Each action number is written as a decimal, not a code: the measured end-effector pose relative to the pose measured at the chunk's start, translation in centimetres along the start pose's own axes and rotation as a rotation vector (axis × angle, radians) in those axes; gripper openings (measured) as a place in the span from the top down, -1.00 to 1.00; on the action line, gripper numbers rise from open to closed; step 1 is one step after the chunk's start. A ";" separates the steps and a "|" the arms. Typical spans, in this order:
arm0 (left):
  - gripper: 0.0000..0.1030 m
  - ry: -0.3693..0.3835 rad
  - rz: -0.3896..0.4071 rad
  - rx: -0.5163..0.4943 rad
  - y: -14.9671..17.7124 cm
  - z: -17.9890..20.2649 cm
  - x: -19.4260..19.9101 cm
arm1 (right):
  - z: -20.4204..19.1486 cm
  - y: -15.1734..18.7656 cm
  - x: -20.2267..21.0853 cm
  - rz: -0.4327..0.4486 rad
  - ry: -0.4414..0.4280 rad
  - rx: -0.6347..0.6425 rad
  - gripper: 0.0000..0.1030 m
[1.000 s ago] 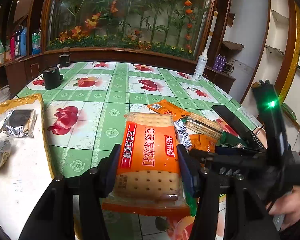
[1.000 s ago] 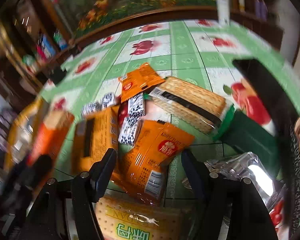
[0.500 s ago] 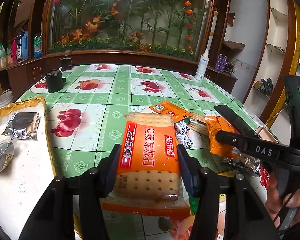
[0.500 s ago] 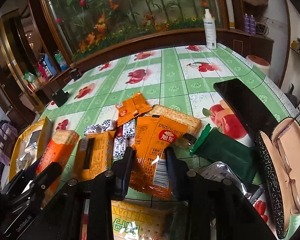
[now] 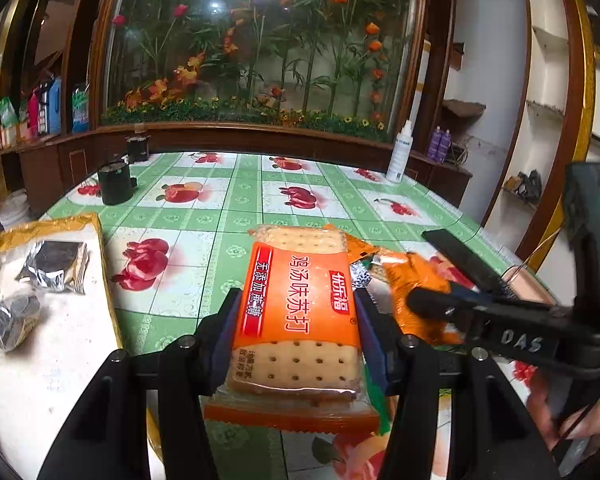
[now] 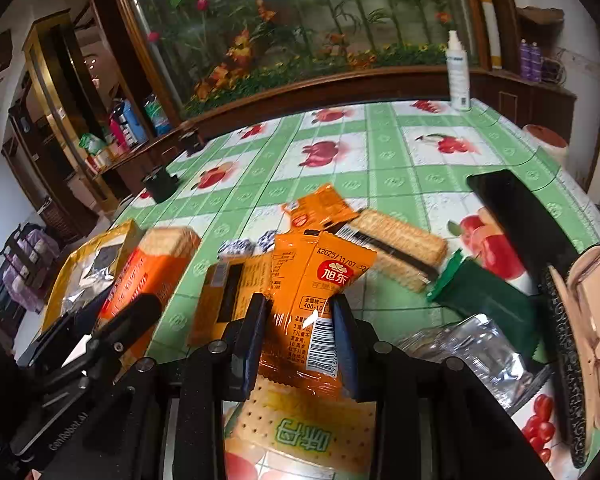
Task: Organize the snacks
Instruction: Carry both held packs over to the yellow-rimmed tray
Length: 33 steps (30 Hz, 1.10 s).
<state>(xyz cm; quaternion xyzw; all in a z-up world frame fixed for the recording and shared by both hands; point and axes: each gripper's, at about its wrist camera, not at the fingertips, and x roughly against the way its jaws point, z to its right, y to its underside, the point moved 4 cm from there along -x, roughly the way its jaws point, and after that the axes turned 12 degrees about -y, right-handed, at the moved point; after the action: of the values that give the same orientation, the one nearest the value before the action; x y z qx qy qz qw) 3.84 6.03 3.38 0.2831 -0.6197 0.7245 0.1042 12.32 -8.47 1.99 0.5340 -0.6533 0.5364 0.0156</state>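
Note:
My left gripper (image 5: pixel 296 312) is shut on an orange pack of soda crackers (image 5: pixel 298 312), held above the green fruit-print tablecloth (image 5: pixel 204 216). It also shows in the right wrist view (image 6: pixel 148 268). My right gripper (image 6: pixel 300 312) is shut on a small orange snack sachet (image 6: pixel 320 300), lifted off the pile; it shows in the left wrist view (image 5: pixel 416 296) too. On the table lie an orange box (image 6: pixel 228 296), a cracker pack with a black band (image 6: pixel 396 248), a green packet (image 6: pixel 484 296), a silver packet (image 6: pixel 472 344) and a yellow-green cracker pack (image 6: pixel 300 428).
A gold-rimmed white tray (image 5: pixel 56 344) at the left holds silver packets (image 5: pixel 56 268). A black phone (image 6: pixel 516 220) and a glasses case (image 6: pixel 584 336) lie at the right. A black tin (image 5: pixel 116 184) and a spray bottle (image 5: pixel 400 156) stand far back.
My right gripper closed on the orange sachet and lifted it from the pile. My left gripper kept hold of the cracker pack and tilted up a little.

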 end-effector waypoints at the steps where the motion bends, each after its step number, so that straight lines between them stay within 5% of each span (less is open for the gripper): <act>1: -0.04 0.002 -0.003 0.009 0.0 -0.2 0.2 | -0.1 0.1 -0.1 -0.004 -0.005 0.001 0.32; 16: -0.04 -0.044 0.012 0.069 1.0 -4.1 4.7 | -3.4 1.0 -1.1 -0.026 -0.090 0.053 0.31; 33: -0.05 -0.175 0.062 0.180 0.6 -12.4 9.6 | -14.5 0.7 -4.4 -0.073 -0.250 0.130 0.31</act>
<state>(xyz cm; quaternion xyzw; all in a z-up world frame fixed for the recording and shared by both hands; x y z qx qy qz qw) -7.74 15.86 7.18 0.3342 -0.5673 0.7526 0.0015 5.70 4.78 5.02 0.6202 -0.5940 0.5060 -0.0812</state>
